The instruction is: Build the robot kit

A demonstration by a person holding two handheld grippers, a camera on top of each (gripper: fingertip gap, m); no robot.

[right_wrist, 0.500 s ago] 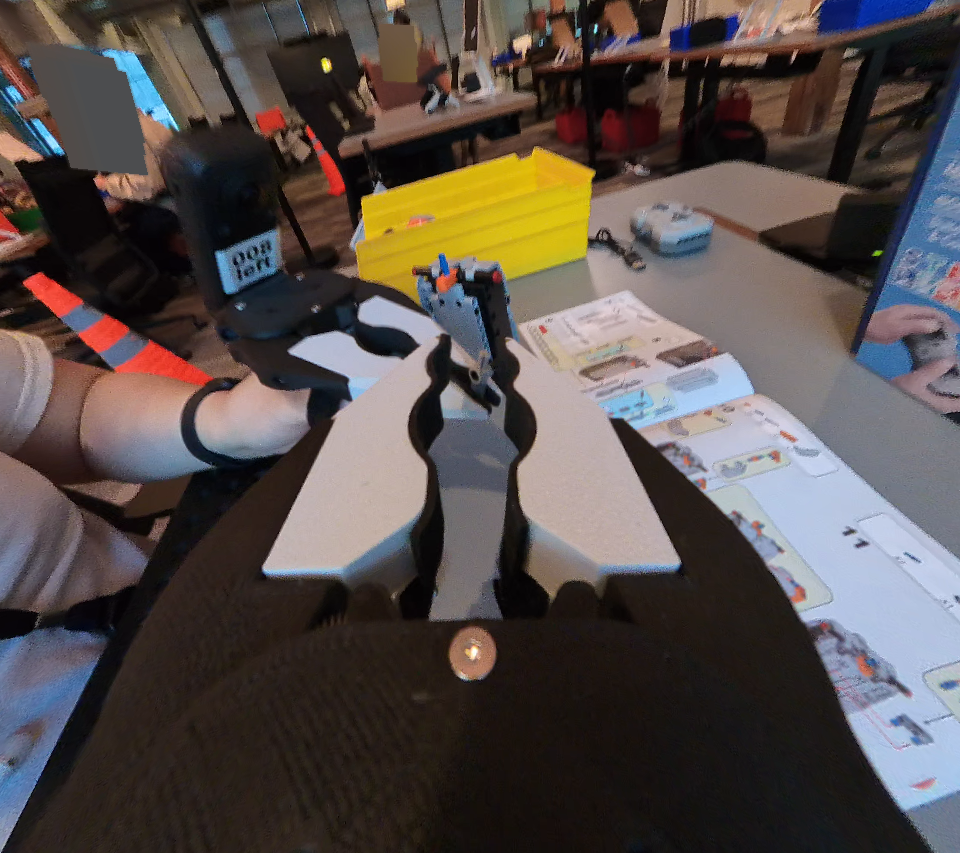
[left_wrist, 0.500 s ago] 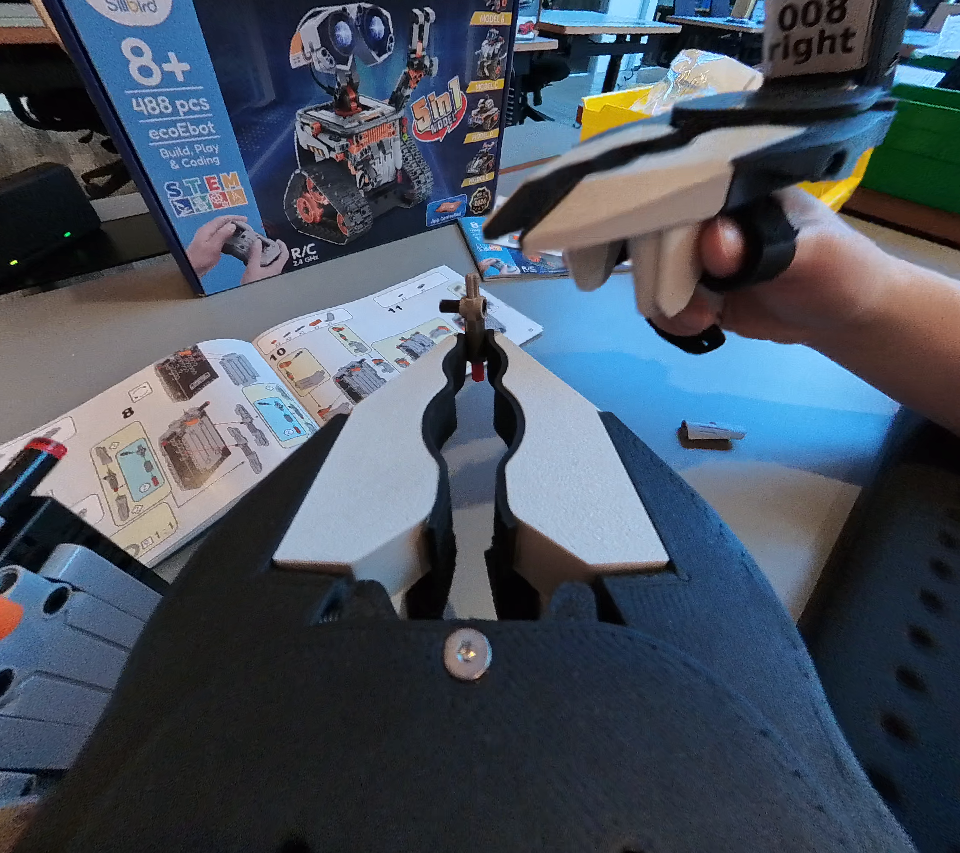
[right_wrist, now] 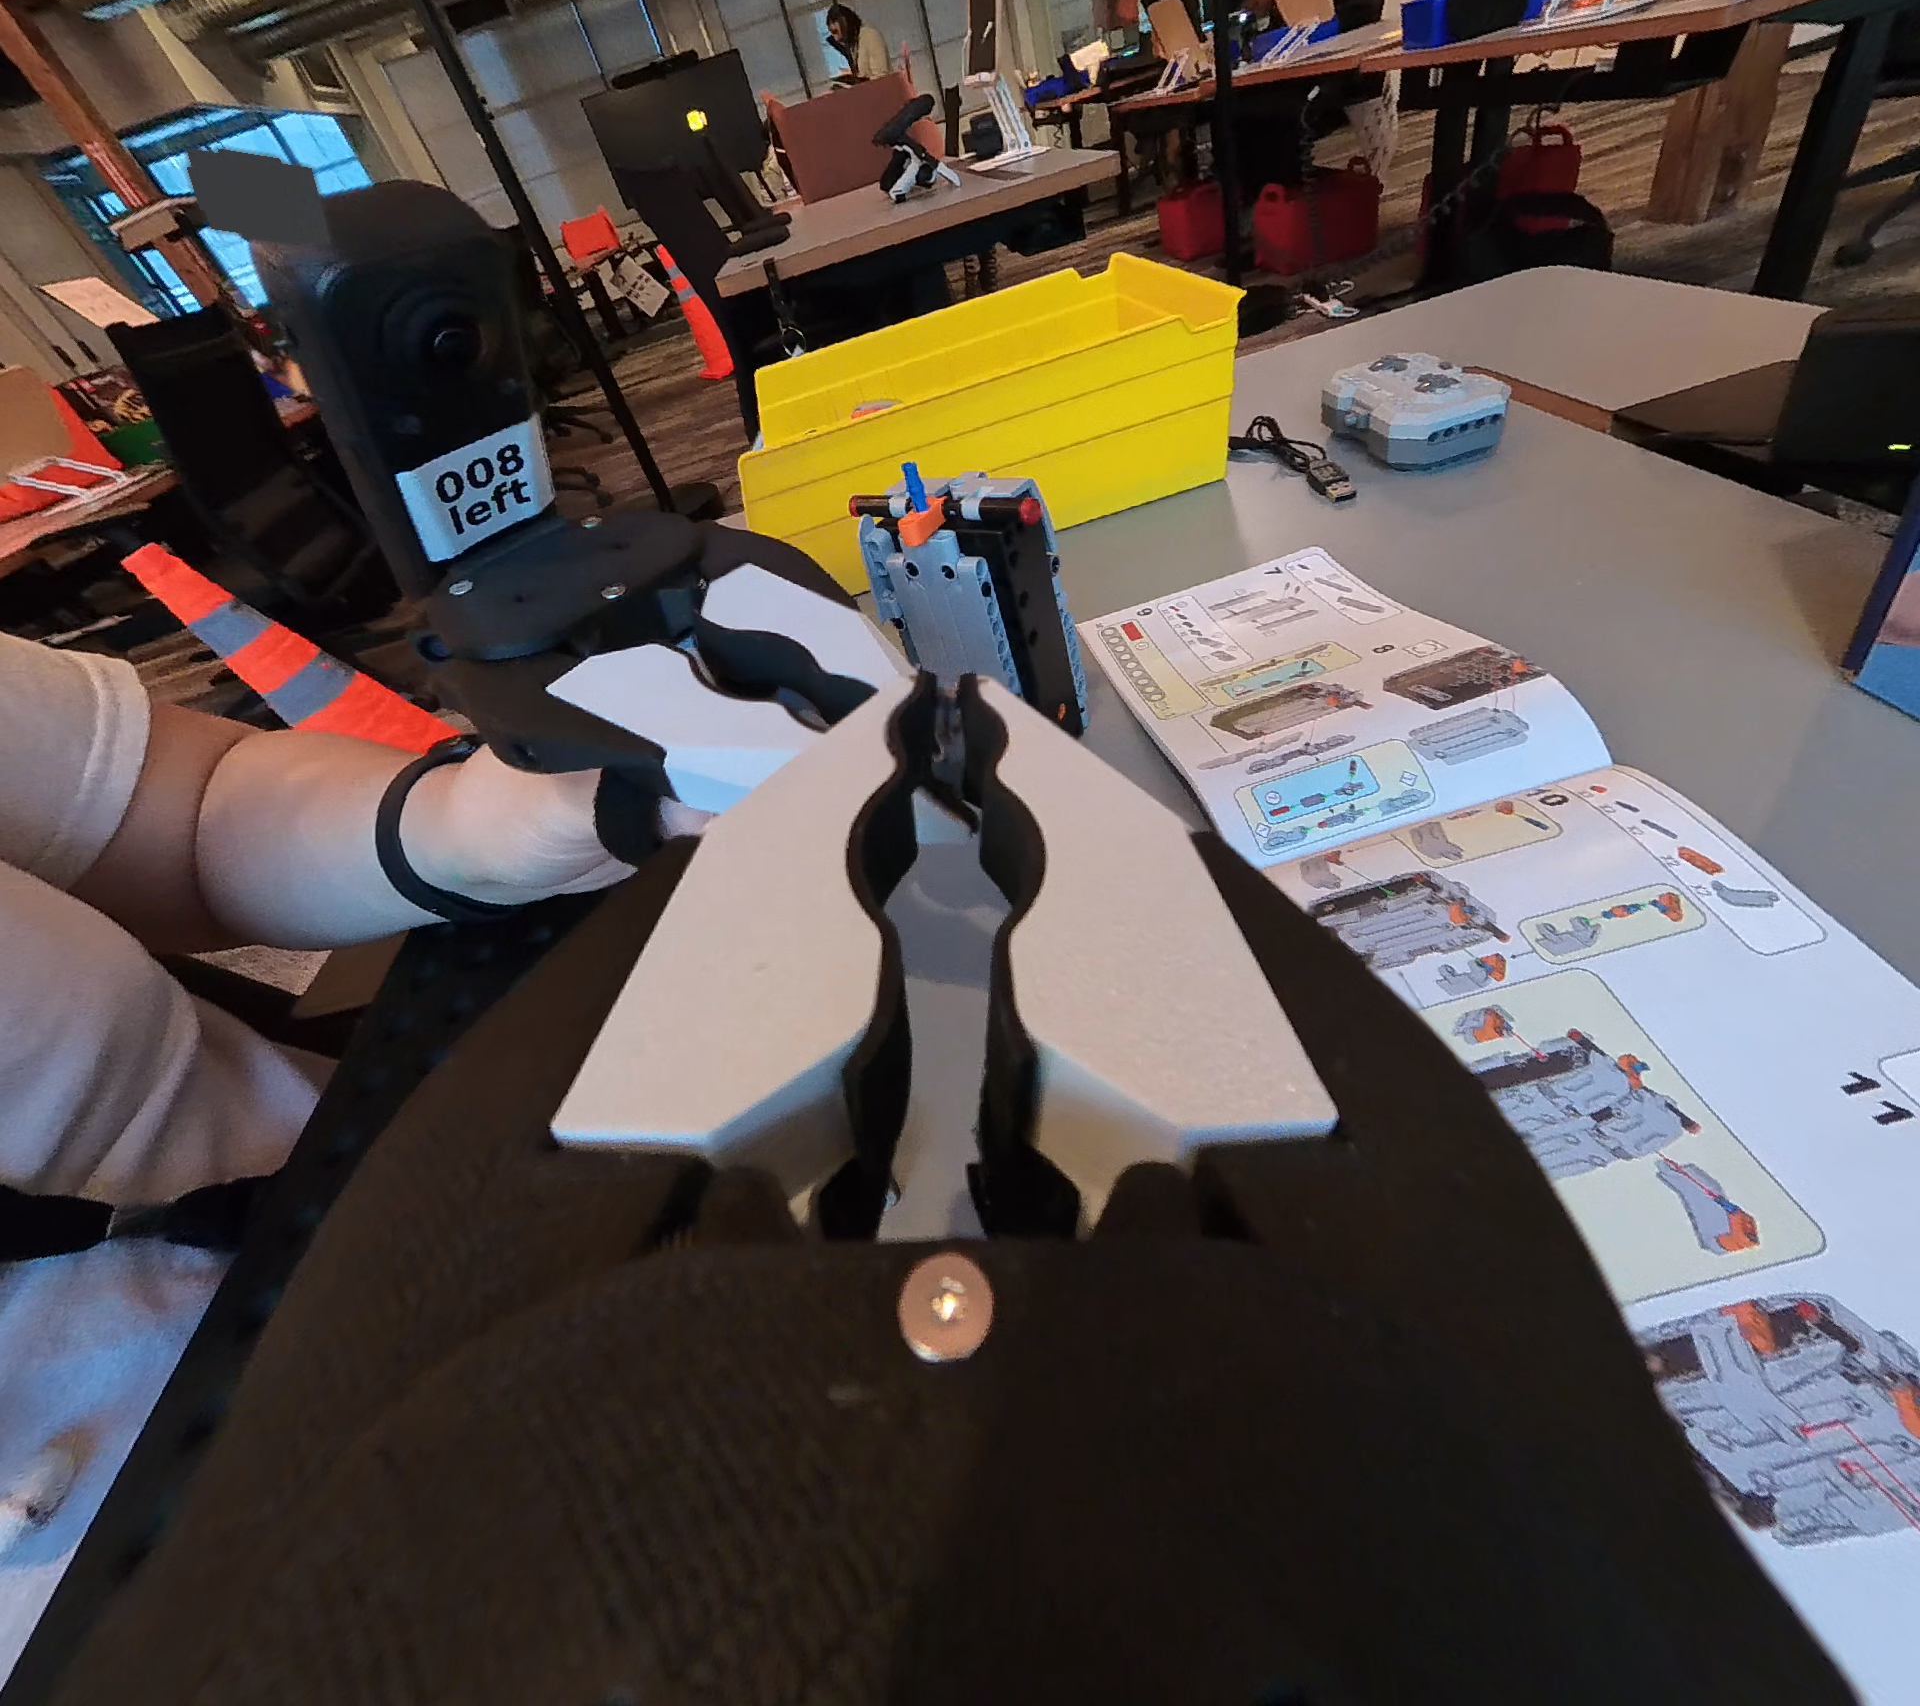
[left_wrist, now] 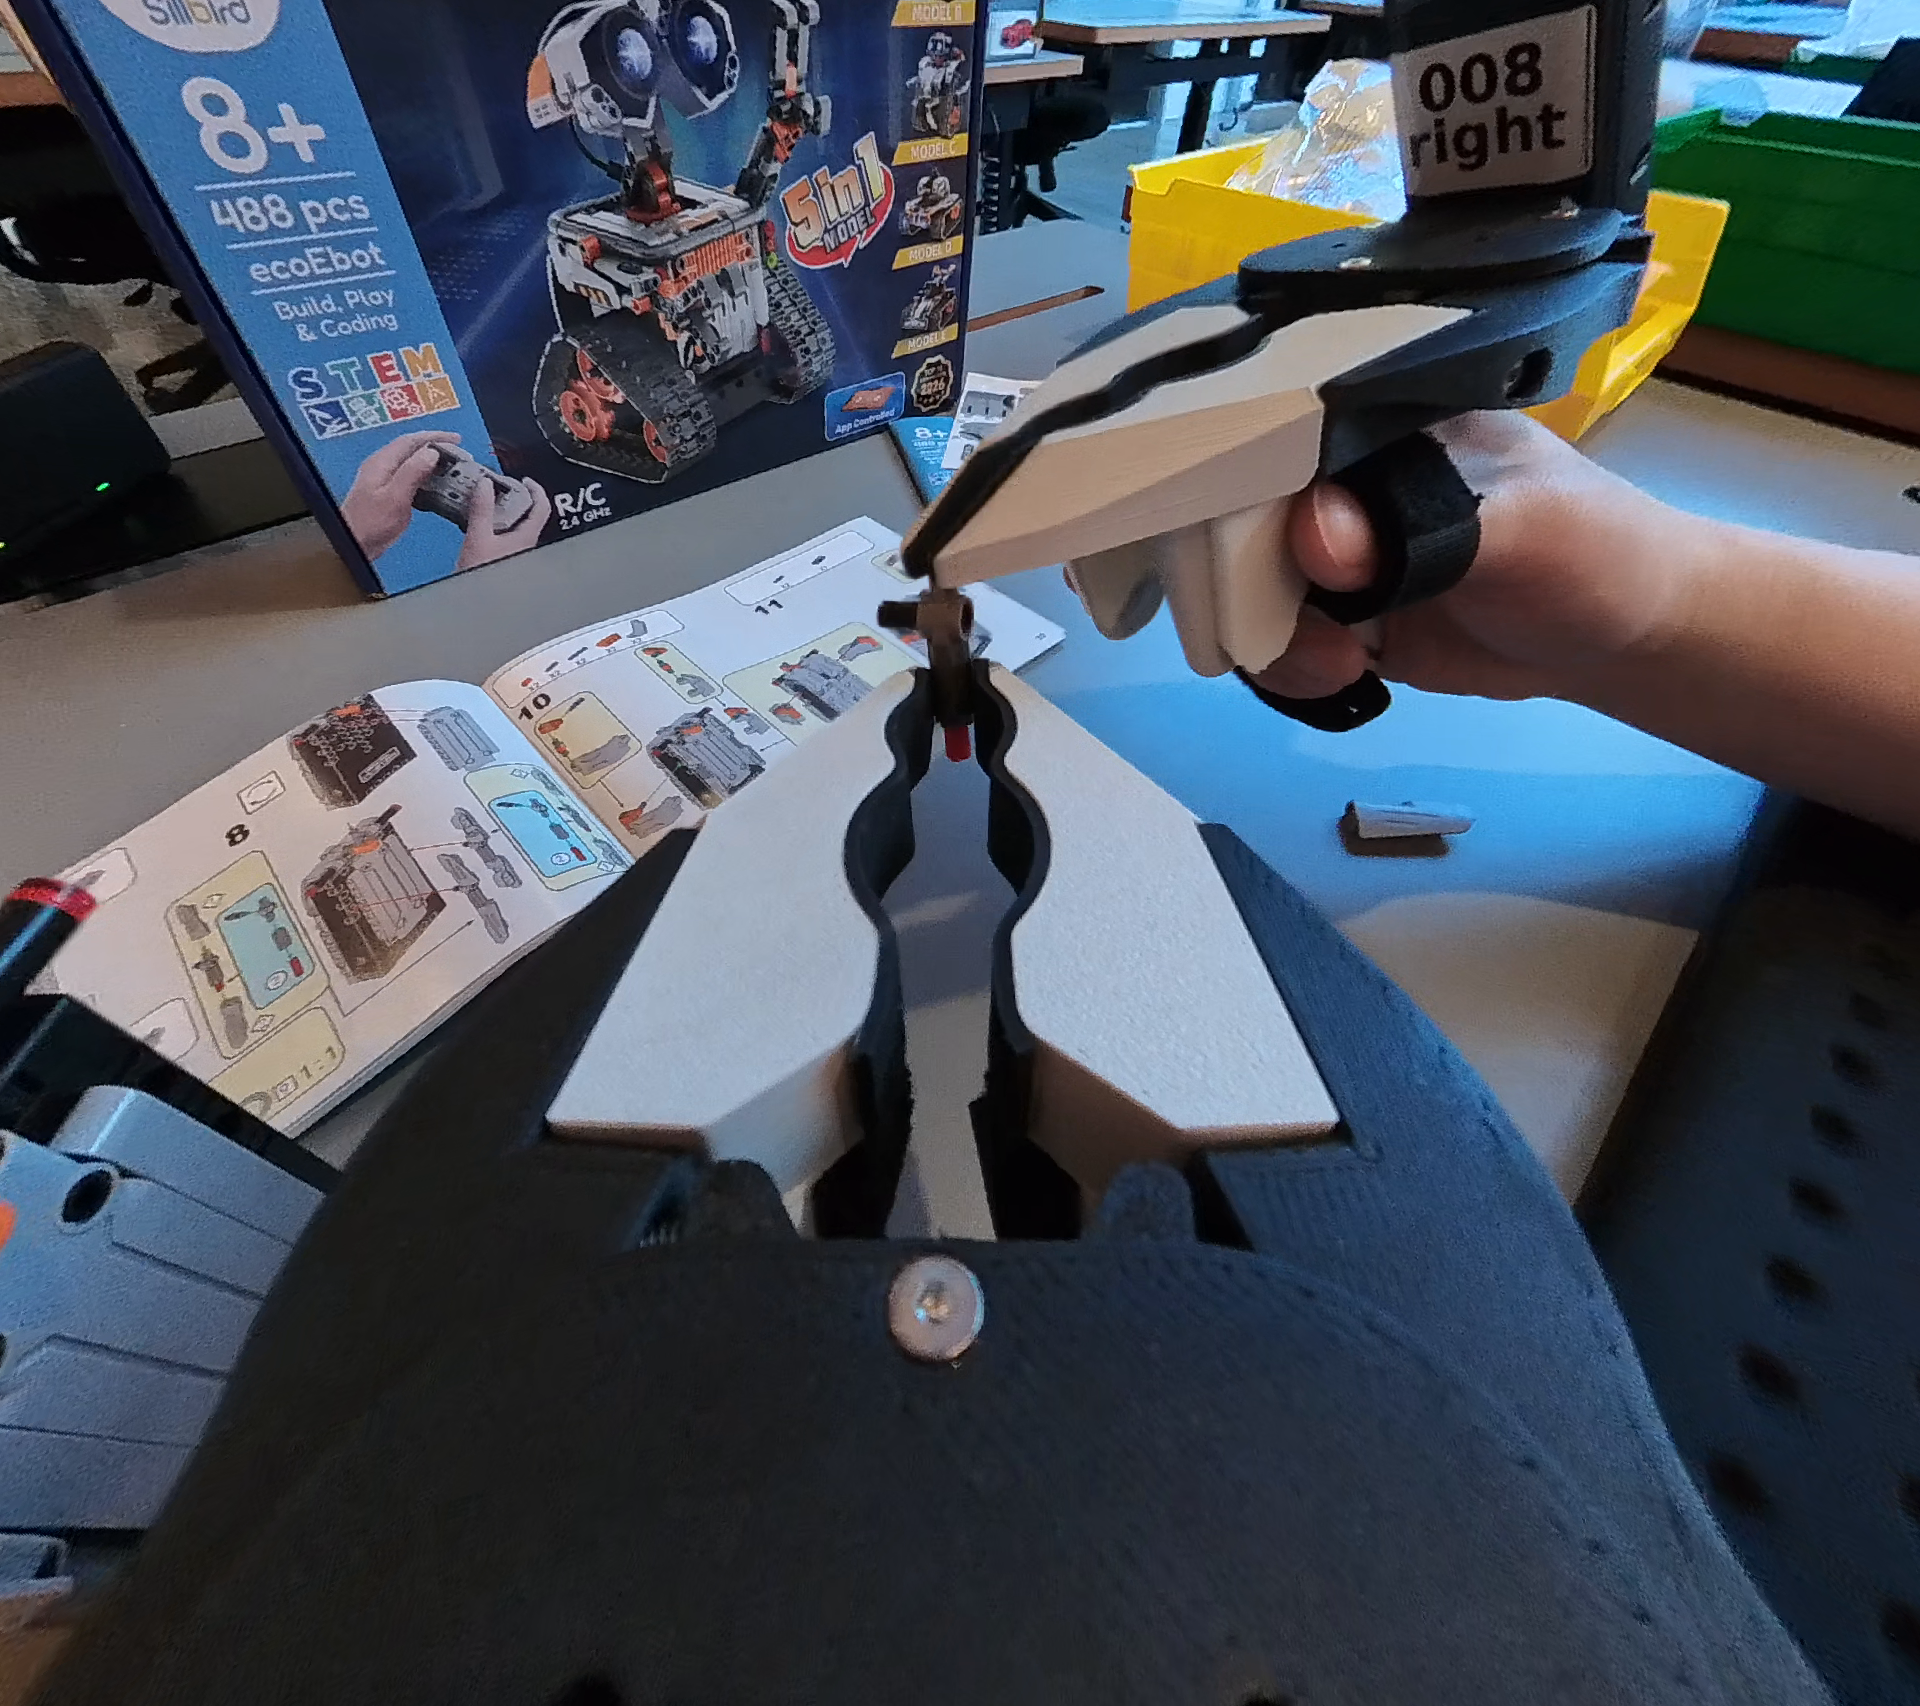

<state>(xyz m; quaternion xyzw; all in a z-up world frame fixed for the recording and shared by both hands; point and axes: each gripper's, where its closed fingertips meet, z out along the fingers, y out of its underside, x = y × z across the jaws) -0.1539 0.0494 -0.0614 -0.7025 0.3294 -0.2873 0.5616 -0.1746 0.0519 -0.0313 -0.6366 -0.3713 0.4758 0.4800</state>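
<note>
— Where's the small connector piece (left_wrist: 940, 659)?
— Pinched upright by the left gripper (left_wrist: 948, 700); the right gripper (left_wrist: 925, 560), fingers pressed together, touches its top.
— And around?
— Grey table (left_wrist: 1558, 783) (open workshop behind): open manual (left_wrist: 436, 825), kit box (left_wrist: 520, 150), yellow bin (right_wrist: 997, 399).

Kit box (left_wrist: 499, 181) behind; booklet (left_wrist: 416, 825) underneath.

L claw (left_wrist: 951, 690) clamped; R claw (right_wrist: 948, 700) closed, tips meeting.
</note>
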